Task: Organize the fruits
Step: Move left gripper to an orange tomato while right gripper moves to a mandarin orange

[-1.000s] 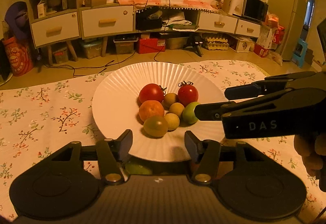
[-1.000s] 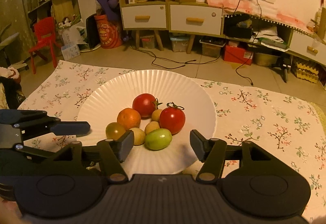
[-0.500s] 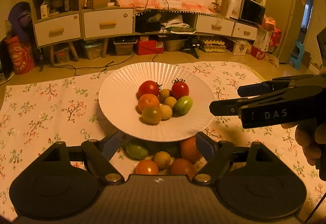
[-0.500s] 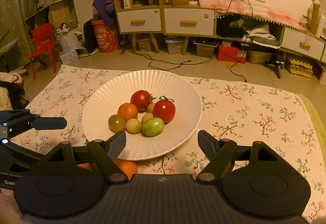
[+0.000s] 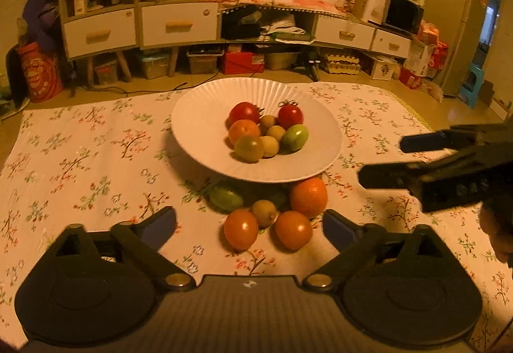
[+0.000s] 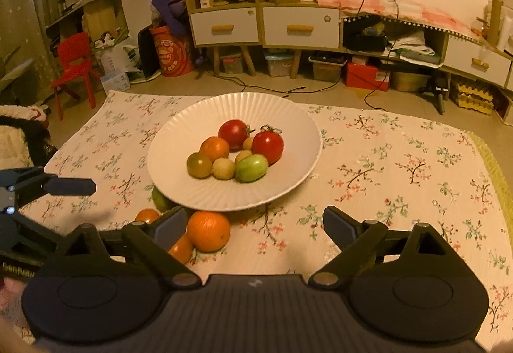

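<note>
A white ribbed plate (image 5: 198, 115) (image 6: 288, 115) sits on the flowered cloth and holds red tomatoes (image 5: 244, 113), an orange (image 5: 243, 130), green tomatoes (image 5: 295, 137) and small yellowish fruits. Loose fruits lie on the cloth in front of it: a large orange (image 5: 308, 196) (image 6: 208, 231), a green tomato (image 5: 226, 199) and orange tomatoes (image 5: 240, 229). My left gripper (image 5: 250, 226) is opening wide; the loose fruits show between its fingers, untouched. My right gripper (image 6: 255, 224) is also opening over bare cloth, the orange beside its left finger. Each gripper shows at the edge of the other's view (image 5: 389, 160) (image 6: 73, 186).
The flowered cloth (image 5: 80, 160) lies on the floor and spreads wide around the plate. Behind it stand drawer cabinets (image 5: 179, 25), storage boxes, cables, a red child's chair (image 6: 73, 64) at the left and a fridge (image 5: 455, 0) at the right.
Both grippers have drawn back from the plate and their jaws have spread much wider. The loose fruits in front of the plate have come into view.
</note>
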{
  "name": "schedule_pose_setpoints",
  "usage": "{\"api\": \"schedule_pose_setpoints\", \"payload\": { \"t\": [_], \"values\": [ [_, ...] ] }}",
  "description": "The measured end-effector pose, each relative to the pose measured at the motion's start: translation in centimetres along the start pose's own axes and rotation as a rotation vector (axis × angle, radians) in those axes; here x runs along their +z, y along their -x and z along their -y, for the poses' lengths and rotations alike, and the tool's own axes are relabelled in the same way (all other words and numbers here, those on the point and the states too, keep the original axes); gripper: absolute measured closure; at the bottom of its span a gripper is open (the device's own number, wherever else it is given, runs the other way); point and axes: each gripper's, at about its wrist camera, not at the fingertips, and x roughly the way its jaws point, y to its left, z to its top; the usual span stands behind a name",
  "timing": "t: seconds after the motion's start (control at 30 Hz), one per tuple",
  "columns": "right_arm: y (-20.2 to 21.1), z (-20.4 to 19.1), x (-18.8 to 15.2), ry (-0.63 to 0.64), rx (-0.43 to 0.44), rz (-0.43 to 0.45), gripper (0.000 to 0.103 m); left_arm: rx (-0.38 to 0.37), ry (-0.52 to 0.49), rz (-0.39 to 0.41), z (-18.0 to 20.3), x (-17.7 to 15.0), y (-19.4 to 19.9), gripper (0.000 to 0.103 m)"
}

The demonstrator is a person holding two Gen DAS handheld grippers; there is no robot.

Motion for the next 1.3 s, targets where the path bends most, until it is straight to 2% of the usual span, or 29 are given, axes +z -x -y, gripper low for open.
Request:
{"api": "schedule_pose_setpoints", "payload": {
  "t": [0.27,0.47,0.9,1.13,1.3],
  "values": [
    [0.3,-1.3,-1.2,0.039,0.004,-0.008,0.003,0.026,0.017,-0.019,-0.5,-1.4,0.5,0.007],
    [0.1,-2.6,-2.4,0.103,-0.001,-0.022,0.002,0.051,0.017,-0.050,-1.0,-2.7,0.4,0.007],
    [-1.0,-3.6,-3.7,0.126,0.010,-0.068,0.001,0.086,0.011,-0.101,-1.8,-4.9,-0.3,0.007],
    [-1.5,-3.9,-4.2,0.141,0.006,-0.084,0.001,0.113,-0.007,-0.105,-1.4,-5.6,-1.1,0.007],
    [-1.7,-3.6,-4.2,0.136,-0.020,-0.072,0.001,0.121,-0.021,-0.065,-1.2,-5.7,-1.6,0.007]
  ]
}}
